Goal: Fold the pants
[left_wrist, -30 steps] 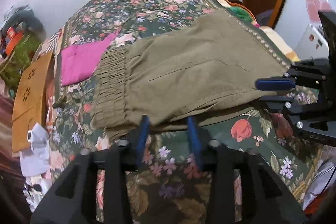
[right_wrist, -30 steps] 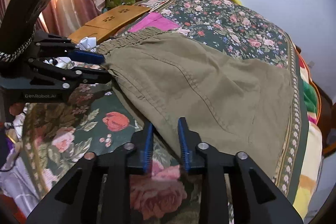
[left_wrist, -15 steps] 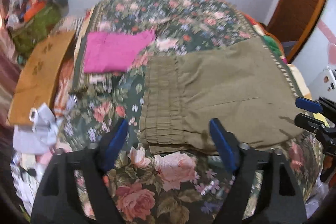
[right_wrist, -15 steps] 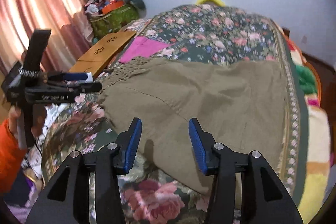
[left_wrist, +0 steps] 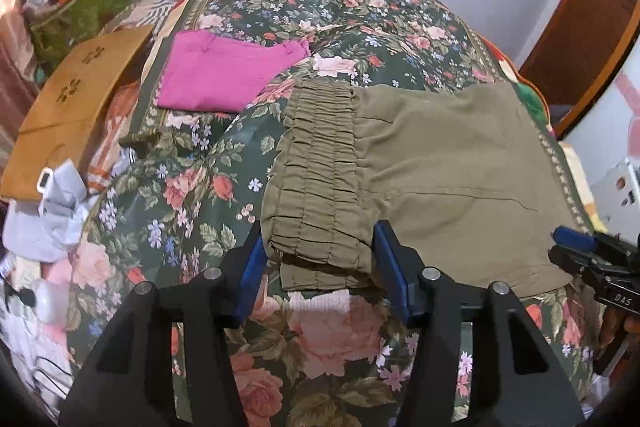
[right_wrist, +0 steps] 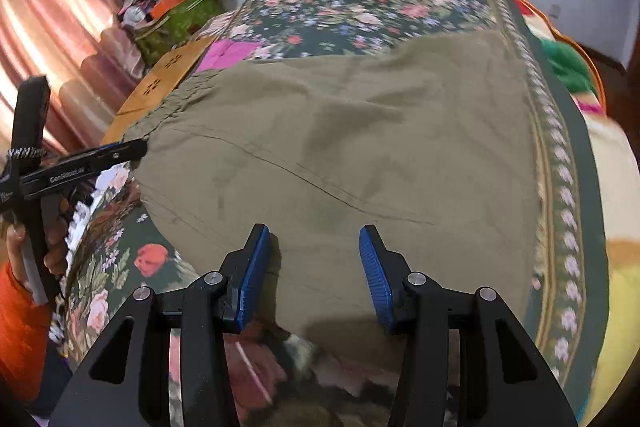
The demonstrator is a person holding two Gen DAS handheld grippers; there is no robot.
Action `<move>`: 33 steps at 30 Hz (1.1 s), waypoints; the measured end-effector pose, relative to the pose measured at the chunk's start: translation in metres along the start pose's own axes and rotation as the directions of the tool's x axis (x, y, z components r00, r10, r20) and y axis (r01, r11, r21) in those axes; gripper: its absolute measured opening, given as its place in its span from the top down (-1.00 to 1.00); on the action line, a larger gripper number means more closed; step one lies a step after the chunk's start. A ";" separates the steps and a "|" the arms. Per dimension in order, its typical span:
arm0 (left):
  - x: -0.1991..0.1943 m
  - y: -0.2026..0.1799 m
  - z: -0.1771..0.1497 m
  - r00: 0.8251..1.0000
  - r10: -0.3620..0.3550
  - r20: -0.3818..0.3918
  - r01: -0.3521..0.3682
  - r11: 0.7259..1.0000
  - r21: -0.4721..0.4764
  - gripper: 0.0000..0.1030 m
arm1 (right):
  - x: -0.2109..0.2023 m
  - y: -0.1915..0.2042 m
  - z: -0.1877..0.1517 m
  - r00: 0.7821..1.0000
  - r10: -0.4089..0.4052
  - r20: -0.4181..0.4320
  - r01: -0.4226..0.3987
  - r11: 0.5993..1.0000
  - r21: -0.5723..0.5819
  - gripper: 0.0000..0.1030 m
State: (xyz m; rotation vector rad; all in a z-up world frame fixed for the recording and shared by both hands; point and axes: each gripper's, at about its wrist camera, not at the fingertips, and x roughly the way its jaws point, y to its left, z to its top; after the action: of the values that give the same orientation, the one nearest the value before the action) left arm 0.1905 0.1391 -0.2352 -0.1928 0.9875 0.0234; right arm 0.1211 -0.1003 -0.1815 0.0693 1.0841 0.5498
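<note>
Olive pants (left_wrist: 440, 167) lie folded flat on a floral bedspread (left_wrist: 328, 3), with the gathered elastic waistband (left_wrist: 316, 179) at the left. My left gripper (left_wrist: 320, 267) is open, its blue pads on either side of the waistband's near corner. My right gripper (right_wrist: 312, 267) is open over the near edge of the pants (right_wrist: 360, 139). The left gripper also shows at the left of the right wrist view (right_wrist: 120, 153), by the waistband. The right gripper shows at the right of the left wrist view (left_wrist: 576, 247).
A folded magenta garment (left_wrist: 224, 71) lies beyond the waistband. A wooden board (left_wrist: 76, 99) and white crumpled items (left_wrist: 56, 203) lie at the bed's left edge. A green bag (left_wrist: 76, 11) stands by the wall. A wooden door (left_wrist: 580, 19) is at the right.
Both grippers have opened wide and let go of the pants, which now lie flat. The left gripper moved to the waistband corner; the right gripper sits over the near edge.
</note>
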 end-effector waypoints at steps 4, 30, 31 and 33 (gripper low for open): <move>0.002 0.003 -0.006 1.000 0.004 -0.006 -0.004 1.000 -0.015 -0.04 | -0.011 -0.018 -0.011 0.999 -0.043 0.004 0.043 0.998 0.038 0.17; -0.039 -0.002 0.014 0.989 0.112 0.092 -0.114 0.993 0.011 -0.49 | -0.077 -0.081 -0.014 0.987 -0.128 0.093 0.116 0.985 0.128 0.13; -0.040 -0.002 0.019 0.987 0.121 0.101 -0.123 0.992 0.013 -0.51 | -0.079 -0.083 -0.007 0.985 -0.132 0.108 0.119 0.985 0.125 0.13; -0.038 -0.004 0.034 0.986 0.125 0.111 -0.128 0.992 0.020 -0.52 | -0.081 -0.086 0.004 0.982 -0.134 0.130 0.119 0.986 0.121 0.13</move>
State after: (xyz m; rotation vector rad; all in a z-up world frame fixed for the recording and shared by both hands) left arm 0.1981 0.1439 -0.1847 -0.1026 0.8894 0.1355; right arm 0.1301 -0.2102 -0.1406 0.1343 0.9761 0.3634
